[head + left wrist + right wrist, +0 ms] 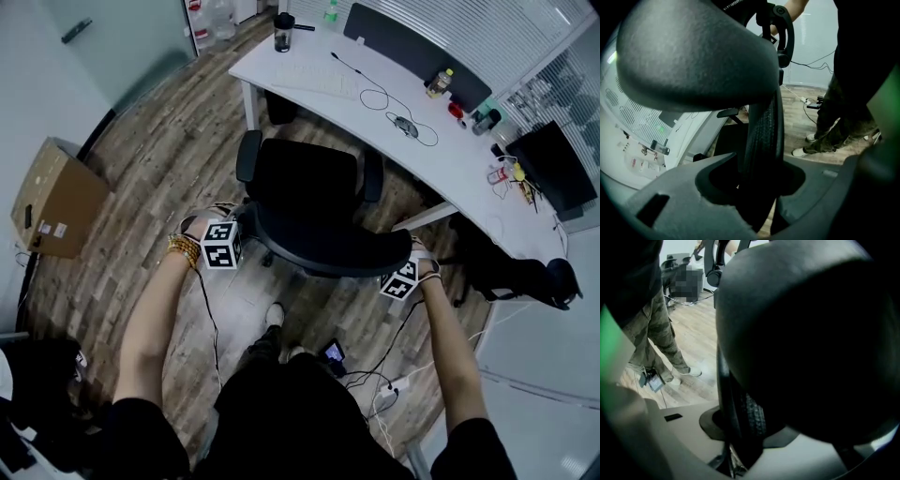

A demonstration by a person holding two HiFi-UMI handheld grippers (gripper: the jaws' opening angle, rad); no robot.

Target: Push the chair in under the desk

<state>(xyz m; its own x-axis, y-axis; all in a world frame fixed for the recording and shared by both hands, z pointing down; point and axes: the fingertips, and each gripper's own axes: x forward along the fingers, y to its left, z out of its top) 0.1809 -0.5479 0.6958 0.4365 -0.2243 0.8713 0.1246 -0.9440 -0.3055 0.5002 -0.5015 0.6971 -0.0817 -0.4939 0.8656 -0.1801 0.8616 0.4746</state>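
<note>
**Mia:** Where was the chair (309, 202) when you looked?

**Ben:** It stood on the wood floor (169, 169) in front of the white worktop (441, 159). The seat faced the worktop but had not gone under it yet.

**Mia:** And the claws?

**Ben:** The left claw (242, 239) was pinched on the left end of the chair back (323, 246), and the right claw (398, 272) on the right end. Each was about half open, because the thick rim of the back filled the gap.

**Mia:** What could have gone wrong?

**Ben:** I think the chair could have turned. If one claw pushed harder than the other, the chair might have swung to one side and bumped the slanted leg (427, 217) under the worktop.

**Mia:** Anything else?

**Ben:** The armrests (373, 175) looked high. They might have hit the edge of the worktop and stopped the chair short. The claws held only the top rim, so a hard shove could have made them slip off.

**Mia:** What about the floor?

**Ben:** There were wires (375, 380) lying near the person's feet. A step forward could have caught one.
</note>
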